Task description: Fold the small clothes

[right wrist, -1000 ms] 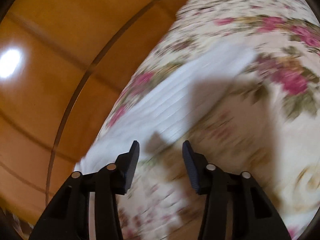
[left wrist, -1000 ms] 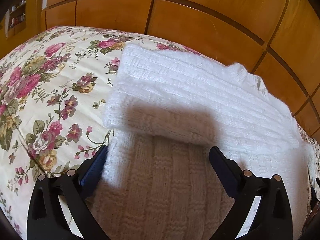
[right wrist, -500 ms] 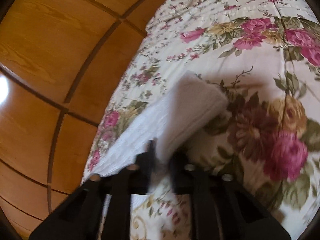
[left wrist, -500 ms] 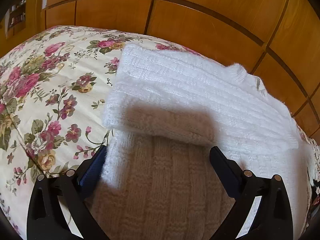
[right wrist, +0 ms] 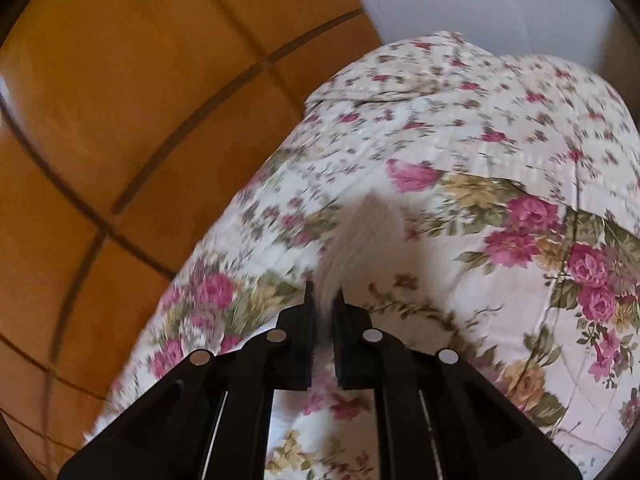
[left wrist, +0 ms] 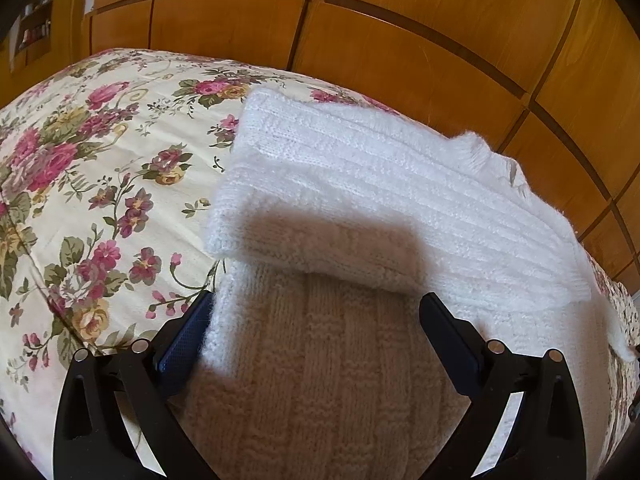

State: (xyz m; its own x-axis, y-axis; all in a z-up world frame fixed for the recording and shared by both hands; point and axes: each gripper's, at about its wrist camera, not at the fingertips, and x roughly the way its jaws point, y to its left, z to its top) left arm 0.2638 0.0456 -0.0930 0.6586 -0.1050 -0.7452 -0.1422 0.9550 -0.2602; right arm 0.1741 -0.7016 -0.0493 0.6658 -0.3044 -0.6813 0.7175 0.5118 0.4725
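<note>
Pinching a white knit edge of the sweater [right wrist: 360, 236] between nearly closed jaws, our right gripper [right wrist: 325, 300] holds it lifted above the floral bedspread [right wrist: 500, 280]. Our left gripper [left wrist: 316, 320] rests with jaws wide, straddling the sweater [left wrist: 360, 208] without clamping it. The garment lies on the bed beside the wooden wardrobe [left wrist: 400, 40], one fold already laid across; we judge further folds remain.

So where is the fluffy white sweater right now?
In the left wrist view the white sweater lies on the flowery bedspread, beside the wooden panels; the left gripper hangs open over it.
</note>
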